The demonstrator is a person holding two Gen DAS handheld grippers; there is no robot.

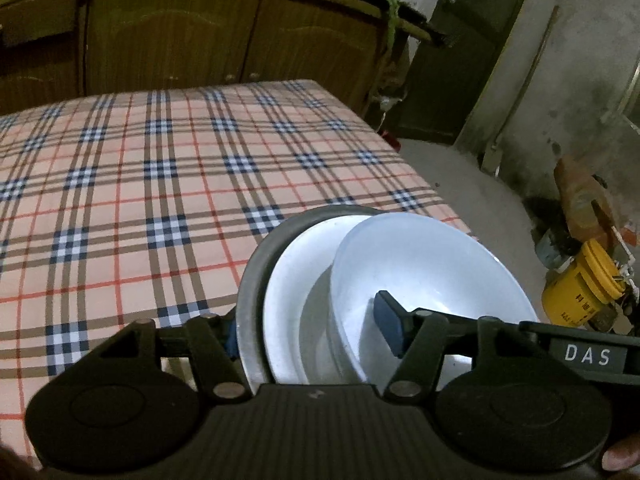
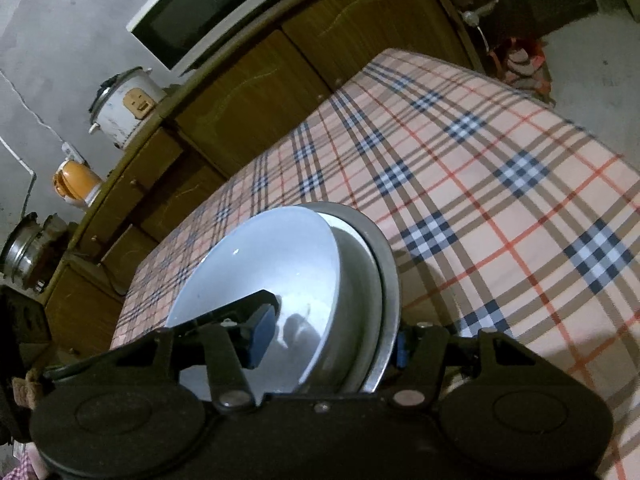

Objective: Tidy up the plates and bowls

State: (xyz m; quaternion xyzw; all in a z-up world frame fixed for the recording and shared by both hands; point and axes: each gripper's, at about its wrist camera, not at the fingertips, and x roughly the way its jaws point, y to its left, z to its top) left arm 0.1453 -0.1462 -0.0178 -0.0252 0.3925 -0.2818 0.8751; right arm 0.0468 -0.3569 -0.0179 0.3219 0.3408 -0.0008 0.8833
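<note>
Plaid cloth in pink, tan, navy and red is covering the desk (image 1: 168,184) that is filling most of the left wrist view, with brown wooden cabinet doors (image 1: 172,36) standing behind it at 12 o'clock. At 3 o'clock a yellow bucket (image 1: 582,292) is sitting on the grey floor beside a rough concrete wall. Low in the view, the left hand-held gripper (image 1: 310,334) is pinching a stack of dishes at its near edge: one blue pad is lying inside the white bowl (image 1: 432,268) while the other finger is sitting outside the grey metal plate (image 1: 256,276). Between those two, a white plate (image 1: 296,280) is nesting, and the bowl is leaning toward 3 o'clock within it. The stack is sitting at 5 o'clock, near the desk's right edge.

Grey wall is filling the upper left of the right wrist view, where a microwave (image 2: 192,12) at 11 o'clock, a white rice cooker (image 2: 122,108) at 10 o'clock and an orange kettle (image 2: 76,184) at 9 o'clock are lining the top of the brown cabinet. The plaid desk (image 2: 500,168) is stretching from centre toward 3 o'clock. The right hand-held gripper (image 2: 332,340) is clamping the same stack from the opposite side, its left blue pad resting inside the white bowl (image 2: 264,256) and its right finger pressing outside the grey metal plate (image 2: 386,264). Whether the stack is touching the cloth or hanging above it I cannot tell.
</note>
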